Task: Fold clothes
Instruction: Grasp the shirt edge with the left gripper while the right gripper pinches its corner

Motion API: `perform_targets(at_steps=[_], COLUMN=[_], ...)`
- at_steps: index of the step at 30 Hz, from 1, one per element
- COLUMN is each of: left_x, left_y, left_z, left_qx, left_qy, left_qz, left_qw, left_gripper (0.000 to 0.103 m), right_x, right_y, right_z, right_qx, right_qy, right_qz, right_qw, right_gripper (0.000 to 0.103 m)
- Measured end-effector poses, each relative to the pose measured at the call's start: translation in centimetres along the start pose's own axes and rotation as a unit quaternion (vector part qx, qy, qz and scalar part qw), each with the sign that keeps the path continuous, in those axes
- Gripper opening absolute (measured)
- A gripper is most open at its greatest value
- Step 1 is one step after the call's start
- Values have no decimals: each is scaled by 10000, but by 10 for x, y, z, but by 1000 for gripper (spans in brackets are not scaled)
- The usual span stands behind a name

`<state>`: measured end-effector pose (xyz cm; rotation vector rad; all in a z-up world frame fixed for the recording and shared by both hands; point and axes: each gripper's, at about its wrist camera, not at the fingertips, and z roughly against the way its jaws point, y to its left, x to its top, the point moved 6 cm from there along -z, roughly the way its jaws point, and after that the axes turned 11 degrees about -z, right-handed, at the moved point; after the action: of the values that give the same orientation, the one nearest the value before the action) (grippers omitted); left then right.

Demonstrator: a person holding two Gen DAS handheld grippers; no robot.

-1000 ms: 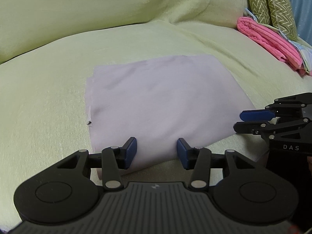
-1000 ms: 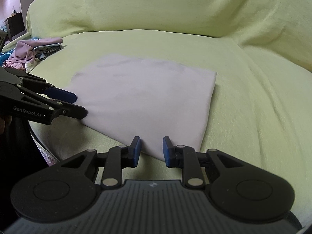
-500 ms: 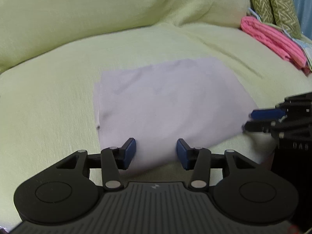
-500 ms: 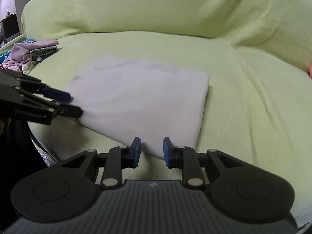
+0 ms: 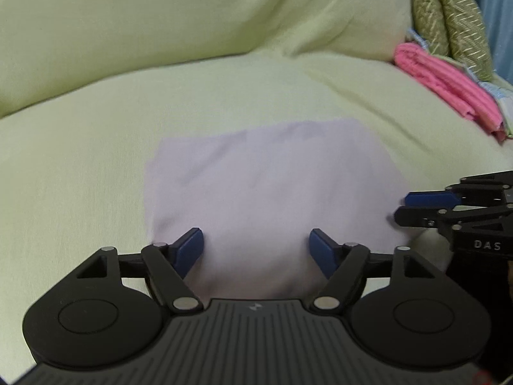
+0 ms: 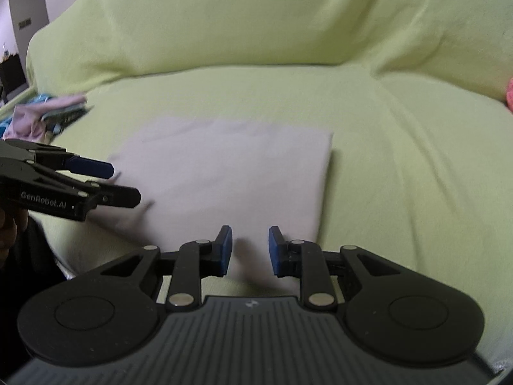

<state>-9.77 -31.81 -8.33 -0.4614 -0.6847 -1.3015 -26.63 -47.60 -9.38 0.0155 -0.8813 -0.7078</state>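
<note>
A pale lilac garment (image 5: 269,189), folded into a flat rectangle, lies on the yellow-green sofa seat (image 5: 80,166); it also shows in the right wrist view (image 6: 231,173). My left gripper (image 5: 256,250) is open and empty over the garment's near edge, toward its left corner. My right gripper (image 6: 247,250) is open and empty over the near edge, toward the right corner. Each gripper shows in the other's view: the right one (image 5: 404,208) at the garment's right edge, the left one (image 6: 125,183) at its left edge.
A folded pink cloth (image 5: 449,86) and green patterned cushions (image 5: 449,16) sit at the sofa's right end. A pile of loose clothes (image 6: 41,118) lies at the left end. The sofa back (image 6: 256,22) rises behind the garment.
Both grippers have moved forward over the garment's near edge. The left jaws have opened wider, and the right jaws slightly wider. The garment has not moved.
</note>
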Motion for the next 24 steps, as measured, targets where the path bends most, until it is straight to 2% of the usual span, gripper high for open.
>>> perform_targets(at_steps=[5,11,16,20,24], left_x=[22,33,38,38,33], left_y=[-6,13,43,52,65], left_z=[-22,-44,-55,-68,-66], left_qx=[-68,451,504,491,564], left_qy=[13,75,-70,-9,-17], left_qz=[-132,-244,242,141,106], left_qw=[9999,9987,9984,9987,9984], left_gripper=[76,76,71,72,75], right_x=[13,26,41,51,52], right_y=[-20,-38,-34,-21,-22], right_z=[-3,-7,-24,-50,-67], right_qx=[-146,-140,74,281,281], right_qy=[-149,-288,-313,-229,-102], right_qz=[-102,-300,-266,-129,5], right_qw=[9997,9990,9991,9993,9996], right_gripper=[20,25,25,25,25])
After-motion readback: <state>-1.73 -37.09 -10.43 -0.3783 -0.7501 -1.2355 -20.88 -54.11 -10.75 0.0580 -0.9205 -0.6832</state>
